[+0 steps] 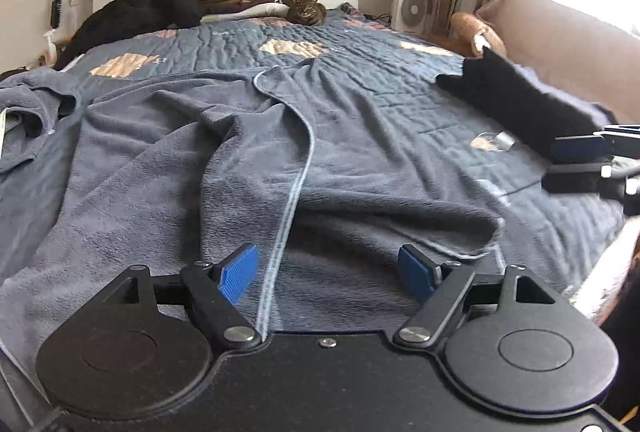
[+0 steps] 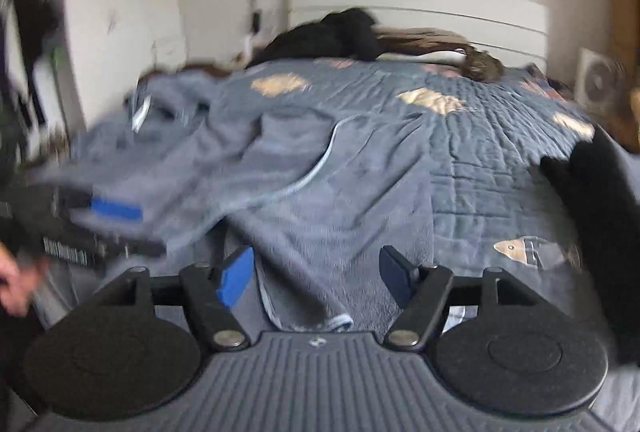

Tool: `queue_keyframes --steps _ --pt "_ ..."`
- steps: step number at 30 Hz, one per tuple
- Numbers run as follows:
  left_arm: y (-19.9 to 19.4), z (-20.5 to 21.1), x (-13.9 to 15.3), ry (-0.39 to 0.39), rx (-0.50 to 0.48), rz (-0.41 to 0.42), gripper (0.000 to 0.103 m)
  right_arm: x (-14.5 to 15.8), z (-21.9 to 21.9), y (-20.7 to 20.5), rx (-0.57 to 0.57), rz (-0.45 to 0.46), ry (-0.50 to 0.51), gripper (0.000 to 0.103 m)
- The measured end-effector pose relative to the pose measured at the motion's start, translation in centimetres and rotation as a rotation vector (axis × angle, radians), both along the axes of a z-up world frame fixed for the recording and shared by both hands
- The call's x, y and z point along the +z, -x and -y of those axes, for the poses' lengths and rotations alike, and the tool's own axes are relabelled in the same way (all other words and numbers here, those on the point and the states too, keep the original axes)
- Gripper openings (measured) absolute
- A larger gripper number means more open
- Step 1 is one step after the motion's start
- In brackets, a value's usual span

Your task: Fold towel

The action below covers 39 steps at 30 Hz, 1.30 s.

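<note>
Folding looks barely begun. The grey towel lies rumpled on the bed, one side flopped over. Both the left gripper and right gripper have fingers apart, holding nothing. Smoothing and neat folds are left.

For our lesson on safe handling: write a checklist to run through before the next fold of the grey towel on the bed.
1. Left gripper open, nothing between its fingers: ok.
2. Right gripper open, empty: ok.
3. Grey fleece towel lying flat: not ok, rumpled.
4. Pale-trimmed towel edge in view to grasp: ok.
5. Black cat clear of towel: cannot tell.
6. Tabby cat clear: ok, by the headboard.
</note>
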<state>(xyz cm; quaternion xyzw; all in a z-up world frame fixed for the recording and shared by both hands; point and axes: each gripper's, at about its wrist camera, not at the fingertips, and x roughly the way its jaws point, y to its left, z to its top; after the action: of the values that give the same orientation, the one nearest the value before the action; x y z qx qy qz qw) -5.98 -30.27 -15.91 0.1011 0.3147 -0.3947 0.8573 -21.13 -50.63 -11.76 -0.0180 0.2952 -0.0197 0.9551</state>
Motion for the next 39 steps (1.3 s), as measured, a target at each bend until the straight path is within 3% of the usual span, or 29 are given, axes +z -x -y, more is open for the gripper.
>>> queue_keyframes --steps 8,16,19,24,31,32,35,39 --pt "-2.0 0.8 0.0 0.069 0.053 -0.082 0.081 -3.3 -3.0 -1.2 0.257 -0.124 0.360 0.066" --pt "-2.1 3.2 -0.6 0.069 0.018 -0.110 0.082 -5.8 -3.7 -1.3 0.441 -0.175 0.543 0.058" --pt "-2.0 3.6 -0.8 0.067 0.006 -0.122 0.082 -6.5 -4.1 -1.3 0.486 -0.173 0.605 0.053" --pt "-1.9 3.8 -1.0 0.056 0.001 -0.133 0.085 -8.3 -5.0 -1.6 0.579 -0.177 0.739 0.019" --pt "-2.2 3.7 -1.0 0.058 0.014 -0.148 0.085 -10.4 -6.1 -1.4 0.687 -0.166 0.932 0.022" --pt "-2.2 3.7 -1.0 0.058 0.014 -0.149 0.085 -10.4 -6.0 -1.4 0.702 -0.167 0.944 0.022" --pt "-2.2 3.7 -1.1 0.052 0.016 -0.148 0.085 -9.4 -5.4 -1.8 0.683 -0.186 0.871 0.003" --pt "-2.3 3.6 -1.1 0.058 0.020 -0.152 0.085 -5.8 -3.3 -2.5 0.513 -0.127 0.675 0.002"
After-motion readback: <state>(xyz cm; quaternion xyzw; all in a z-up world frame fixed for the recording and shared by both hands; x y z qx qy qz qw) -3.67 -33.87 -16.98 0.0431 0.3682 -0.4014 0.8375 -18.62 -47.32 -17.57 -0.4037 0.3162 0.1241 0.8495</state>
